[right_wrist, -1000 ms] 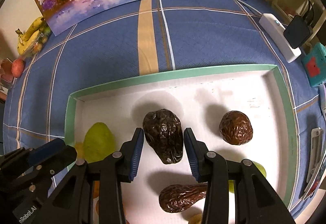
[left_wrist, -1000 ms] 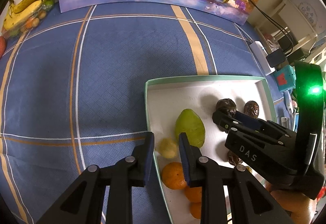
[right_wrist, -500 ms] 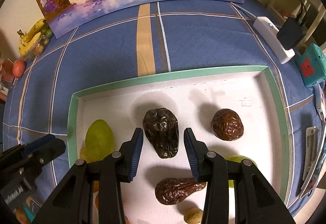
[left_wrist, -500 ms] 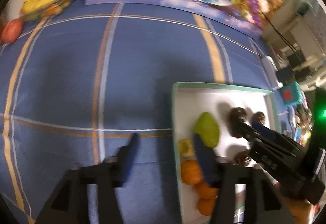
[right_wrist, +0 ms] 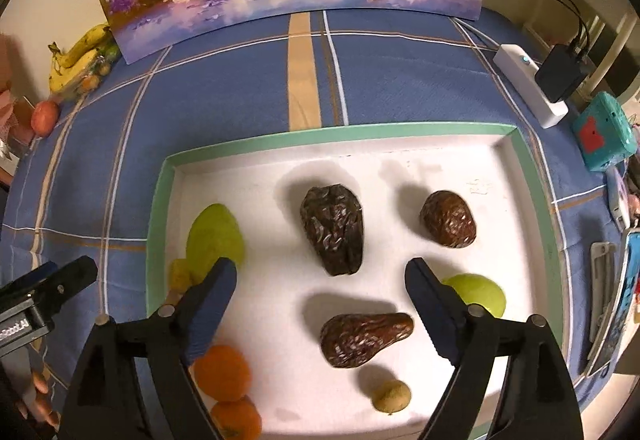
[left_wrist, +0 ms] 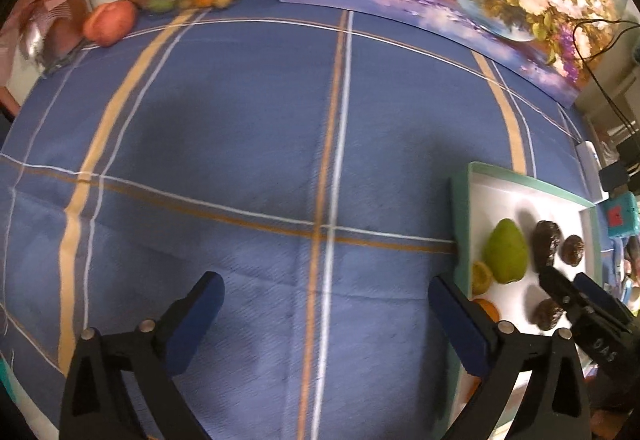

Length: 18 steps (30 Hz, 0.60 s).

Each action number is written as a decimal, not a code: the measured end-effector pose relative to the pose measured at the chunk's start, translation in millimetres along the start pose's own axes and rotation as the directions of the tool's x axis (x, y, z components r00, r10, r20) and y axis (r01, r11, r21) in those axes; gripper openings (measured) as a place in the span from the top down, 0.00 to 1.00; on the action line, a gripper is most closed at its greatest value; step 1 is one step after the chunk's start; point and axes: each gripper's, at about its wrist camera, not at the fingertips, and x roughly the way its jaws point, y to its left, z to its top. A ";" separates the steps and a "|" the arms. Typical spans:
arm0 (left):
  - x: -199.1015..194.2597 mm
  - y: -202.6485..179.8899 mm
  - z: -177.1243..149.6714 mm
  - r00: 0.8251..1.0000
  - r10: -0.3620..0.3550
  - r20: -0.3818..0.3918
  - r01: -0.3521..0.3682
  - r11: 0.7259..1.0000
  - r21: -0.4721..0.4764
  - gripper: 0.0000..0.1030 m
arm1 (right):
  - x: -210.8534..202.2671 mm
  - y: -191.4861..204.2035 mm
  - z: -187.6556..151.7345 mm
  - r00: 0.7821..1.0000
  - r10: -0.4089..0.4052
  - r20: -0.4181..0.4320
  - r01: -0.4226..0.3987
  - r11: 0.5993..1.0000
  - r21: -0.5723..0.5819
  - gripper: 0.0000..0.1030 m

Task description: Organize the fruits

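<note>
At the lower right of the left wrist view we read "DAS" on the right gripper (left_wrist: 566,290); the left gripper (right_wrist: 52,280) shows "Robot.AI", partly cut off.

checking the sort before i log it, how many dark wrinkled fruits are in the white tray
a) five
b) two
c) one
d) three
d: the right wrist view shows three dark wrinkled fruits in the tray: a large one mid-tray, a rounder one to its right, and a long one lying nearer the camera.
</note>
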 end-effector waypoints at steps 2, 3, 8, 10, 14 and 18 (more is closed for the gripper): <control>-2.3 3.6 -4.6 1.000 0.010 0.009 -0.010 1.000 -0.004 0.00 | -3.7 -0.8 -2.4 1.000 0.002 0.009 -0.002 1.000 0.013 0.15; -4.2 5.4 -7.0 1.000 0.010 0.015 -0.010 1.000 -0.008 0.00 | -6.2 -0.9 -4.1 1.000 -0.004 0.013 0.003 1.000 0.010 0.15; -15.6 13.7 -20.4 1.000 -0.012 0.028 0.013 1.000 -0.029 0.00 | -13.8 5.4 -17.3 0.999 -0.028 0.031 0.029 0.999 -0.022 0.15; -18.4 14.2 -25.3 0.999 -0.021 0.025 0.021 0.999 -0.025 0.00 | -18.0 8.7 -22.7 0.999 -0.033 0.037 0.034 0.999 -0.037 0.15; -28.1 13.8 -36.5 0.999 -0.011 0.037 0.011 1.000 -0.006 0.00 | -26.6 17.1 -34.0 0.998 -0.045 0.053 0.048 0.996 -0.071 0.15; -39.1 14.7 -47.9 0.998 -0.003 0.061 0.003 1.000 0.012 0.00 | -36.3 25.6 -44.3 0.997 -0.037 0.075 0.044 0.994 -0.096 0.15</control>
